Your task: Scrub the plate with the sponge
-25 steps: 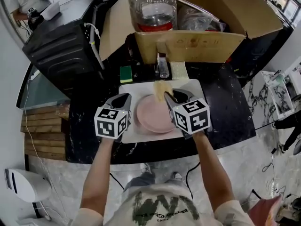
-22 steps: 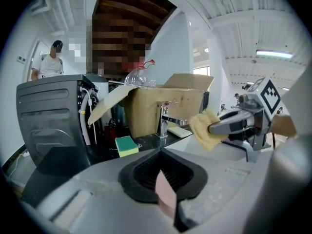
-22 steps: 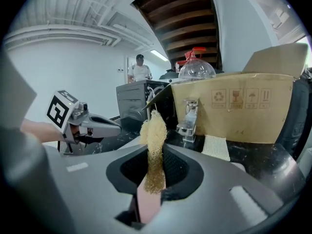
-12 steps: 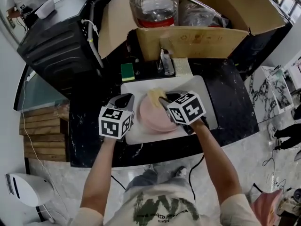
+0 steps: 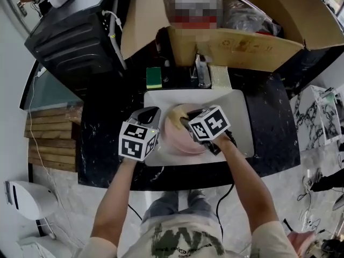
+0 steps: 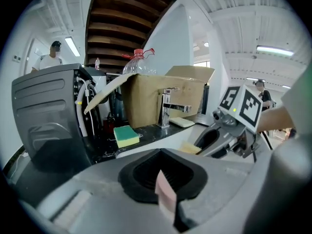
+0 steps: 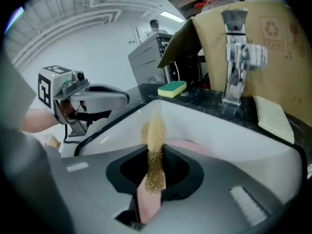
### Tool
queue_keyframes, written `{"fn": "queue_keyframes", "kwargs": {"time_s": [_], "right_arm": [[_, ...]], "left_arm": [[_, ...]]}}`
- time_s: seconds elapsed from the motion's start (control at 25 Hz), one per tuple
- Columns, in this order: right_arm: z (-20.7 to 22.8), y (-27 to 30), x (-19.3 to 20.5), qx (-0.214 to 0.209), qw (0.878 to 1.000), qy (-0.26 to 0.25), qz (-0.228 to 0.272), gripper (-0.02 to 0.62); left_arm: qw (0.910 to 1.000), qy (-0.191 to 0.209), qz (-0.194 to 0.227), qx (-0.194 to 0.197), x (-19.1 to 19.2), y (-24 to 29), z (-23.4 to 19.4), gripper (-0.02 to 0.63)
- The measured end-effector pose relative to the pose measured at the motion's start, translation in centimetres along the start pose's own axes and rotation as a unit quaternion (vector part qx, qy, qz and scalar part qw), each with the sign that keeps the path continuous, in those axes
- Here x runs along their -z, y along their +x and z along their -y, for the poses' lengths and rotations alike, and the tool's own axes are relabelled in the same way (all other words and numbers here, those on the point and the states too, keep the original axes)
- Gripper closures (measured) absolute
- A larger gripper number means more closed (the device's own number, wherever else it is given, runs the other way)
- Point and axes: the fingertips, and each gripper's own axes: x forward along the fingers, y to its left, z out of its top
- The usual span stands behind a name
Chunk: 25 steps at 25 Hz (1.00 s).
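Observation:
A pink plate (image 5: 181,140) lies in the white sink (image 5: 236,117). My left gripper (image 5: 156,123) is shut on the plate's left rim; in the left gripper view the pink edge (image 6: 165,195) stands between the jaws. My right gripper (image 5: 183,118) is shut on a tan sponge (image 5: 177,112) over the plate's upper left part. In the right gripper view the tan sponge (image 7: 155,150) sticks up from the jaws, with the pink plate (image 7: 190,147) just beyond it and the left gripper (image 7: 92,101) opposite.
A green and yellow sponge (image 5: 154,77) lies on the black counter behind the sink. The faucet (image 5: 202,71) stands at the back, a pale cloth (image 5: 219,76) beside it. An open cardboard box (image 5: 236,42) fills the rear. A black appliance (image 5: 70,36) is at left.
My right gripper has carried the tan sponge leftward over the plate, toward the left gripper. The left gripper has kept its hold on the plate's rim.

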Motion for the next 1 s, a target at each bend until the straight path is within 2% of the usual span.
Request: {"fn": "queue_keyframes", "kwargs": {"time_s": [0.48, 0.8, 1.0], "right_arm": [[0.1, 5.2, 2.9, -0.07, 0.996, 0.007, -0.046, 0.534], [-0.3, 7.1, 4.0, -0.08, 0.995, 0.022, -0.053, 0.534], [-0.3, 8.0, 4.4, -0.068, 0.996, 0.033, -0.05, 0.533]], "left_arm": [[0.9988, -0.015, -0.021, -0.041, 1.5, 1.6, -0.2, 0.603], [0.9984, -0.008, -0.023, -0.05, 1.3, 2.1, -0.5, 0.603], [0.9989, -0.001, -0.021, -0.042, 0.7, 2.6, -0.8, 0.603]]}}
